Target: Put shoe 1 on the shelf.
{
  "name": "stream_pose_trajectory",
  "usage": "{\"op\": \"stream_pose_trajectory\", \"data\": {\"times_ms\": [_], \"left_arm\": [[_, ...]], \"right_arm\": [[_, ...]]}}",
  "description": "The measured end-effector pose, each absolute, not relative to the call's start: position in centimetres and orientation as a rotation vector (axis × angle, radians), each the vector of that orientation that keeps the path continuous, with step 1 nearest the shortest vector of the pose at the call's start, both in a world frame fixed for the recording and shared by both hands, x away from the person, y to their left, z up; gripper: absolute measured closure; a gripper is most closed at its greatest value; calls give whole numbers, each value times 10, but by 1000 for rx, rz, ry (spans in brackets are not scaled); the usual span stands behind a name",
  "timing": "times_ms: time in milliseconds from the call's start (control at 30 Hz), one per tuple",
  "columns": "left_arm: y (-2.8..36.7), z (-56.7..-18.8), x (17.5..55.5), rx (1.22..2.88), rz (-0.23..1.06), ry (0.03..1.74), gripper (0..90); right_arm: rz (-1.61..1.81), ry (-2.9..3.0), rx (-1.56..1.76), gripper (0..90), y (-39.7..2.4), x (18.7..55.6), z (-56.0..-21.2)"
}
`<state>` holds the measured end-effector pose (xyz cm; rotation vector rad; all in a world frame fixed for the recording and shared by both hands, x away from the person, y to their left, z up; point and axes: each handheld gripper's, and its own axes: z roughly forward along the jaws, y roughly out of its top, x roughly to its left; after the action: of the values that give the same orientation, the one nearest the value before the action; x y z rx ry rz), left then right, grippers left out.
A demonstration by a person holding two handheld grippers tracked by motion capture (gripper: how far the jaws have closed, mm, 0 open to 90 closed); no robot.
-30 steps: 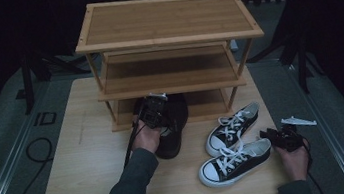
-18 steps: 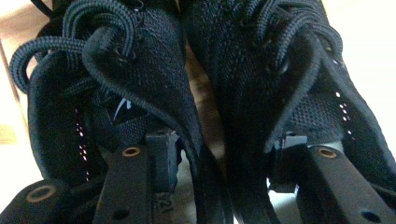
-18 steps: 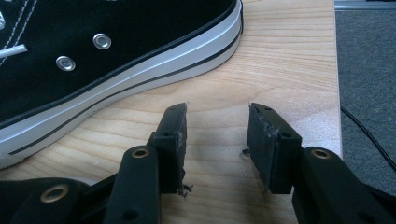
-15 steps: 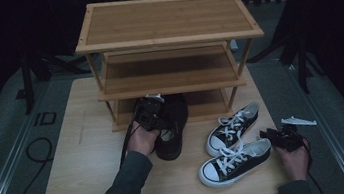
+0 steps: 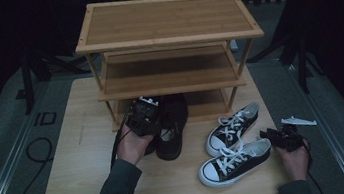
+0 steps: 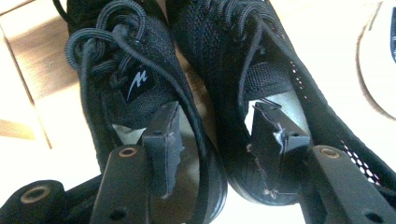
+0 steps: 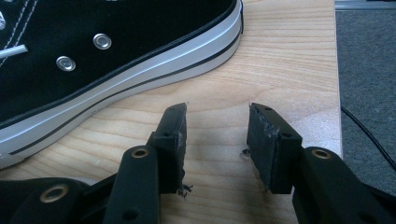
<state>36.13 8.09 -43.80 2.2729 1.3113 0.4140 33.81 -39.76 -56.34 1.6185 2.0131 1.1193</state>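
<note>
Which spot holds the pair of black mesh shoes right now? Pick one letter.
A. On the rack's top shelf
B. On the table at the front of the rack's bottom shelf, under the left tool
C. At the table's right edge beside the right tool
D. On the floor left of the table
B: the black mesh shoes lie side by side on the table before the rack, toes toward its bottom shelf, the open left tool above them.

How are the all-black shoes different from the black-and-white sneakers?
The all-black shoes have black laces and dark soles; the black-and-white sneakers have white laces and white rubber soles. The black pair sits partly under the wooden rack, close together; the sneakers lie out on the table, angled. Both are lace-up pairs.
</note>
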Motion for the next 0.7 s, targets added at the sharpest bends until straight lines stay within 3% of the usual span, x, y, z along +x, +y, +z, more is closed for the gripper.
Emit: {"op": "stream_pose_trajectory", "data": {"times_ms": [700], "left_arm": [[112, -428, 337, 2222, 354, 1287, 556]], "right_arm": [[1120, 2012, 1620, 573, -398, 338, -563]]}}
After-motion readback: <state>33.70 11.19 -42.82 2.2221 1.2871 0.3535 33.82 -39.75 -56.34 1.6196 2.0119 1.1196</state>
